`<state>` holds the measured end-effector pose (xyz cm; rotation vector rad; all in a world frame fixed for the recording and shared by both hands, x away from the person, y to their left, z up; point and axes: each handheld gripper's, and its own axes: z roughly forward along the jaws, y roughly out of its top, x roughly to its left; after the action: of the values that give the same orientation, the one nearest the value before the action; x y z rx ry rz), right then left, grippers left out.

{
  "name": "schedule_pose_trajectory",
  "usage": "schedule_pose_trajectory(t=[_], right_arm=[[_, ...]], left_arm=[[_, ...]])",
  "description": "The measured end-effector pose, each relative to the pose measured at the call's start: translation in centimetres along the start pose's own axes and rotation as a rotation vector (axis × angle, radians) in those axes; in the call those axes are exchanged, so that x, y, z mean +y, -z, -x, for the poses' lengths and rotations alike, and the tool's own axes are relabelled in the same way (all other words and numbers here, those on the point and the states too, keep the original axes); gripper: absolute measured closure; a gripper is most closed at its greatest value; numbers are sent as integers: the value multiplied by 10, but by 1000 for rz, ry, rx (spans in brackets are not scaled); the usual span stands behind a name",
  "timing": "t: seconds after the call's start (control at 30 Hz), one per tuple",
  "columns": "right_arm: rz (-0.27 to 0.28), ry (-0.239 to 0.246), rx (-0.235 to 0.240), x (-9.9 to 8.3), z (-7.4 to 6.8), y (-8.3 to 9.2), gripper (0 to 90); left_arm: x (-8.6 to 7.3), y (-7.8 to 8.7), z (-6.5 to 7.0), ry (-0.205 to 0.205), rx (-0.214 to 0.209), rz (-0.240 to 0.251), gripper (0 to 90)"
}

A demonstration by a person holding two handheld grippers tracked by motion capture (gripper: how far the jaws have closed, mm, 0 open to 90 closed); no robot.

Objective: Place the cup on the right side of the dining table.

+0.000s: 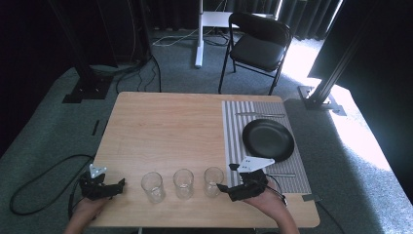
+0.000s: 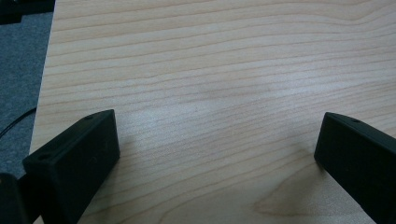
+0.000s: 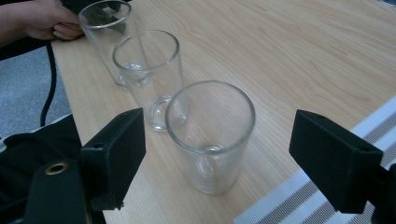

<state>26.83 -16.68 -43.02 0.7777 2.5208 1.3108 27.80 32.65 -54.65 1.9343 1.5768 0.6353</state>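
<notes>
Three clear drinking glasses stand upright in a row near the table's front edge: a left glass (image 1: 152,186), a middle glass (image 1: 183,183) and a right glass (image 1: 213,181). My right gripper (image 1: 229,187) is open just right of the right glass (image 3: 210,135), whose rim sits between the spread jaws without touching them. Behind it the middle glass (image 3: 149,77) and the left glass (image 3: 105,28) line up. My left gripper (image 1: 117,185) rests open at the front left corner, left of the left glass, with bare wood between its jaws (image 2: 219,154).
A grey striped placemat (image 1: 234,126) lies on the right side of the wooden table (image 1: 165,126), bearing a black plate (image 1: 268,140), a utensil (image 1: 259,115) beyond it and another utensil (image 1: 282,174) in front. A black folding chair (image 1: 258,46) stands behind the table.
</notes>
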Motion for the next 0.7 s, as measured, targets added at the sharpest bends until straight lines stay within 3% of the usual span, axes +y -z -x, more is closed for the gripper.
schedule_pose_trajectory(t=[0.7], right_arm=[[-21,42,65,20,-13,-30,180]], left_arm=[[0,0,0,0,0,2,3]])
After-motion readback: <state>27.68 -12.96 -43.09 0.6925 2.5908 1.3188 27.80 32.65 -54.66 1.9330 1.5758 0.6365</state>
